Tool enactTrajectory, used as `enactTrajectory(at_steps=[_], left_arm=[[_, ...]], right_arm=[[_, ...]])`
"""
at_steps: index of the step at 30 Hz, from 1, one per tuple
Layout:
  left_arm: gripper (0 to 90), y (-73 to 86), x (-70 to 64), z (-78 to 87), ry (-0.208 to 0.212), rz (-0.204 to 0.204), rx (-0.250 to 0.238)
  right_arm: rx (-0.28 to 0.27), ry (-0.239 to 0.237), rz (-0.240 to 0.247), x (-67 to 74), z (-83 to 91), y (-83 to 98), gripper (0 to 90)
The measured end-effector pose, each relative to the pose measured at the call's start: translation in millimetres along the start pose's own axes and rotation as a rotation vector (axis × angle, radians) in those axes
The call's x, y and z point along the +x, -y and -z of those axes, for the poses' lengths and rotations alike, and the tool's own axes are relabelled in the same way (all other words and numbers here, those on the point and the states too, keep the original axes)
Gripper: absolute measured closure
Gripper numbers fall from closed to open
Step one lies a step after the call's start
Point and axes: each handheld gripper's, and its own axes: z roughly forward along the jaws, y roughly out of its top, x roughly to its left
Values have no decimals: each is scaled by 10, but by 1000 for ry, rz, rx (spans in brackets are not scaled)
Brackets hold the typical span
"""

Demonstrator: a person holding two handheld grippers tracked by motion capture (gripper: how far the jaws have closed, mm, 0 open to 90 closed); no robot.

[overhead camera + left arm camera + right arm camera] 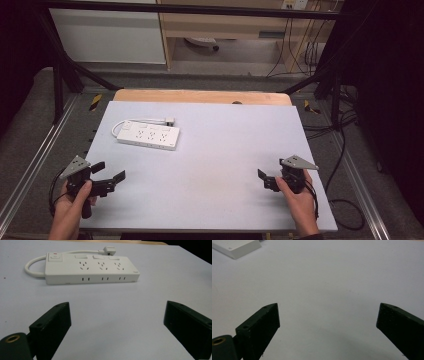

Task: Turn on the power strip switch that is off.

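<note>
The power strip [148, 135] lies in the upper left of the high view, flat on the pale table [225, 150], well apart from both grippers. Its long axis runs left to right with a slight downward tilt to the right; its short cord [131, 122] loops off the left end and back behind it. The left gripper [111, 176] at lower left and the right gripper [261, 177] at lower right each sit in a hand, jaws spread and empty.

In the left gripper view the power strip [92, 268] sits at upper centre, switch end left, sockets up, plug [109, 250] behind it.

In the right gripper view one corner of the power strip [237, 247] shows at upper left.

No handling looks begun; a next move would likely call for the left gripper to reach forward.
</note>
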Motion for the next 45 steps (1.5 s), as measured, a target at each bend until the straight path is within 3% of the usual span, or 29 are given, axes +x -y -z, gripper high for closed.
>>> enactTrajectory(at_steps=[10, 21, 25, 31, 45], left_arm=[[76, 0, 6, 26, 1, -13, -17], [85, -30, 55, 31, -11, 10, -29], [89, -88, 61, -27, -10, 29, -12], [90, -184, 72, -83, -15, 27, -4], [86, -379, 41, -186, 24, -4, -16]], right_arm=[[-7, -9, 32, 85, -34, -20, 44], [-6, -18, 31, 112, -26, -19, 41], [-3, -25, 31, 126, -32, -21, 40], [-4, -36, 35, 143, -30, -22, 39], [12, -48, 29, 157, -57, -13, 28]])
